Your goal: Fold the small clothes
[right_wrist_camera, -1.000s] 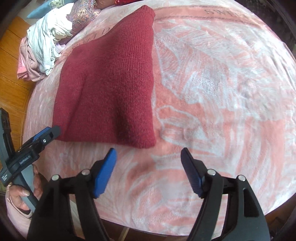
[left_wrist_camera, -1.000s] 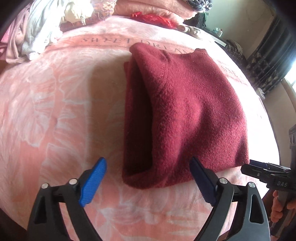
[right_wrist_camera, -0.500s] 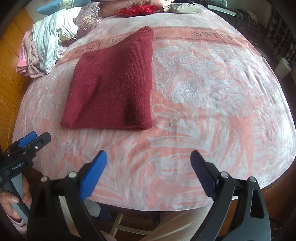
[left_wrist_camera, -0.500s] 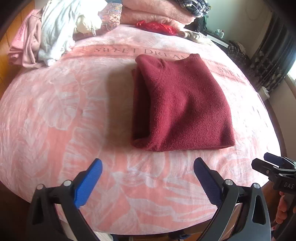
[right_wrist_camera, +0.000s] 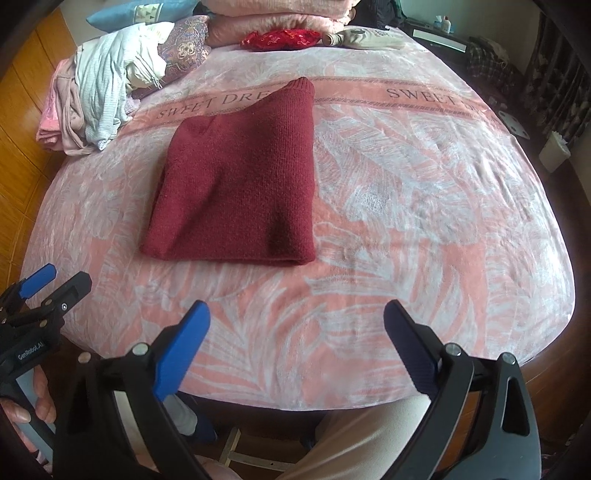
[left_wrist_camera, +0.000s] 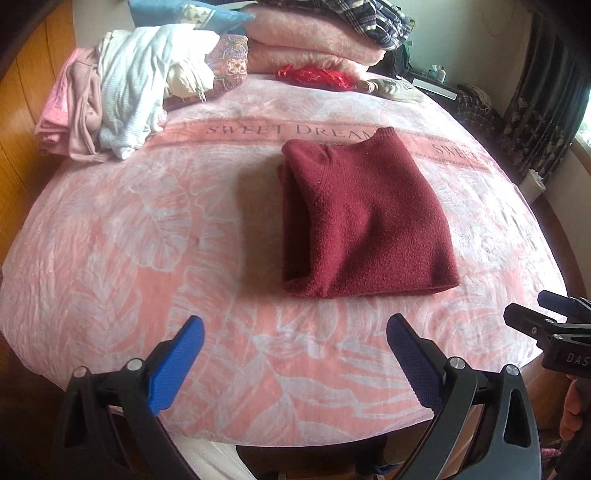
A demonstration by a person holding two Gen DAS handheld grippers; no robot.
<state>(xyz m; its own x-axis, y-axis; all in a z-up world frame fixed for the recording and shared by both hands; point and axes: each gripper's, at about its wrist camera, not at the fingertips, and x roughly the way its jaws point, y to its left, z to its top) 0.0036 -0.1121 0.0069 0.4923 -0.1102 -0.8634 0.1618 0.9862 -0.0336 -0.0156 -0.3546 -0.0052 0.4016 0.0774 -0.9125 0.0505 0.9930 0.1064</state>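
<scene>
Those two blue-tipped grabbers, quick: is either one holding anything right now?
Left gripper: open, holding nothing; the folded maroon sweater lies beyond it.
Right gripper: open, jaws have just been opening, nothing between them.

Lettering on the blanket (left_wrist_camera: 258,130) half hidden behind the maroon sweater (left_wrist_camera: 362,221). Plaid cloth (left_wrist_camera: 373,14) cut off by the top edge.

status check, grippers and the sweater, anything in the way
Left gripper open, nothing between its fingers. Right gripper has just been opening, empty too. Maroon sweater folded flat on the pink blanket. Clothes pile well clear.
</scene>
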